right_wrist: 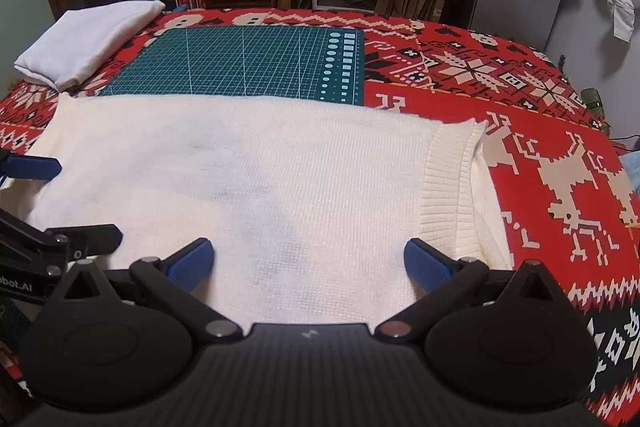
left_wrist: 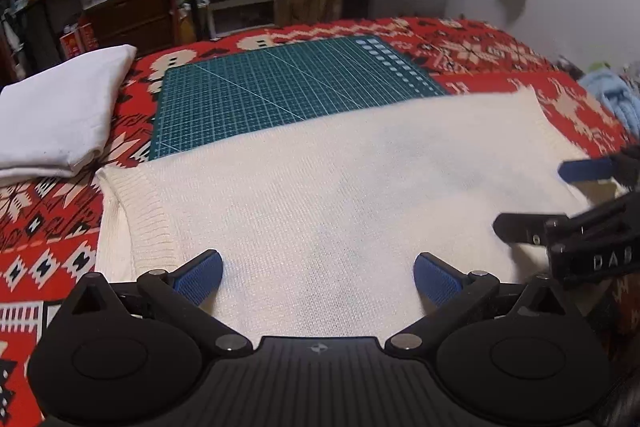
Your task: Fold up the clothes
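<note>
A cream knitted sweater (left_wrist: 340, 195) lies flat across the red patterned blanket, also seen in the right wrist view as the sweater (right_wrist: 260, 179). Its ribbed band (left_wrist: 148, 215) is at the left in the left wrist view and at the right (right_wrist: 448, 187) in the right wrist view. My left gripper (left_wrist: 318, 275) hovers open over the sweater's near edge, nothing between its blue pads. My right gripper (right_wrist: 308, 263) is open too, just above the same near edge. Each gripper shows at the side of the other's view: the right gripper (left_wrist: 560, 199) and the left gripper (right_wrist: 60, 203).
A green cutting mat (right_wrist: 248, 63) lies beyond the sweater on the red blanket (right_wrist: 540, 131). A folded white garment (left_wrist: 60, 119) sits at the far left. Light blue cloth (left_wrist: 616, 99) lies at the right edge. Shelves and drawers stand behind the bed.
</note>
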Tool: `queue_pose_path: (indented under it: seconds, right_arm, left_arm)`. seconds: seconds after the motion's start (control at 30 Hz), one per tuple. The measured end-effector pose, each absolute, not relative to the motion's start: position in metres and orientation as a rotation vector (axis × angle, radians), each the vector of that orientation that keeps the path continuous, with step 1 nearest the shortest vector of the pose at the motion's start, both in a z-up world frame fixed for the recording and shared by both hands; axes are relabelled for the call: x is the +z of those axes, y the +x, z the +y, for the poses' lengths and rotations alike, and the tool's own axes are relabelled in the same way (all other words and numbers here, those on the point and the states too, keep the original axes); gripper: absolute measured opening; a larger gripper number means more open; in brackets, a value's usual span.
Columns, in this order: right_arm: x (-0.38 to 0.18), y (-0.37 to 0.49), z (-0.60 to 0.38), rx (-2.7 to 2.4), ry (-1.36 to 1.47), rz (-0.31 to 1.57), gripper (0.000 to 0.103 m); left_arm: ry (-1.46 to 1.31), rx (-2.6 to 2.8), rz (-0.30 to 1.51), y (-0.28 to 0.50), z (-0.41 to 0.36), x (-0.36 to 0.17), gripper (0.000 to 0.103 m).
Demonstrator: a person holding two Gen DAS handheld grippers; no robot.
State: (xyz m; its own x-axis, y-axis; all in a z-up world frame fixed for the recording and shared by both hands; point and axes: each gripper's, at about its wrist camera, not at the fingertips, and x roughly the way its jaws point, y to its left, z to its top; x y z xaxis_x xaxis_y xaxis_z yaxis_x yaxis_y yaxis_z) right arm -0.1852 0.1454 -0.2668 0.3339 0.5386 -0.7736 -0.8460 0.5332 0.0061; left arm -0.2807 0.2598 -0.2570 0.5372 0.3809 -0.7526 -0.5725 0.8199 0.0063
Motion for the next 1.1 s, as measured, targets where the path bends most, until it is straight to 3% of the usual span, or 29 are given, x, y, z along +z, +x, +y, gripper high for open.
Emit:
queue_pose_path:
  seconds: [0.2,0.27,0.4,0.53,0.63,0.73,0.87,1.0,1.1]
  right_arm:
    - [-0.265,-0.189,0.144,0.919,-0.425,0.794,0.102]
    - [-0.262,-0.189,0.144,0.918,-0.419,0.804,0.102]
    - [-0.239,-0.193,0.142,0.955,-0.378,0.765,0.1]
    - [-0.214,-0.193,0.147,0.974,-0.345,0.715,0.095]
    - [-0.202,-0.186,0.162,1.002,-0.324,0.715,0.084]
    - [-0.19,-0.178,0.178,1.031,-0.303,0.716,0.069]
    - [-0.189,-0.164,0.203,1.03,-0.29,0.757,0.028]
    - [-0.203,-0.141,0.22,1.047,-0.21,0.855,0.015]
    - [-0.219,-0.131,0.232,1.071,-0.194,0.908,0.012]
  left_arm:
    - [-0.369,0.585,0.845,-0.279,0.268,-0.243,0.091]
    - [-0.396,0.585,0.839,-0.28,0.272,-0.233,0.072]
    - [-0.388,0.567,0.805,-0.282,0.273,-0.212,0.06]
    - [-0.401,0.542,0.778,-0.272,0.282,-0.196,0.039]
    - [-0.432,0.526,0.765,-0.262,0.293,-0.189,0.025]
    - [-0.481,0.513,0.759,-0.251,0.306,-0.19,0.023]
    - [-0.616,0.466,0.788,-0.238,0.329,-0.205,0.01]
    - [-0.705,0.436,0.8,-0.231,0.345,-0.22,0.008]
    - [-0.729,0.44,0.796,-0.223,0.353,-0.228,0.008]
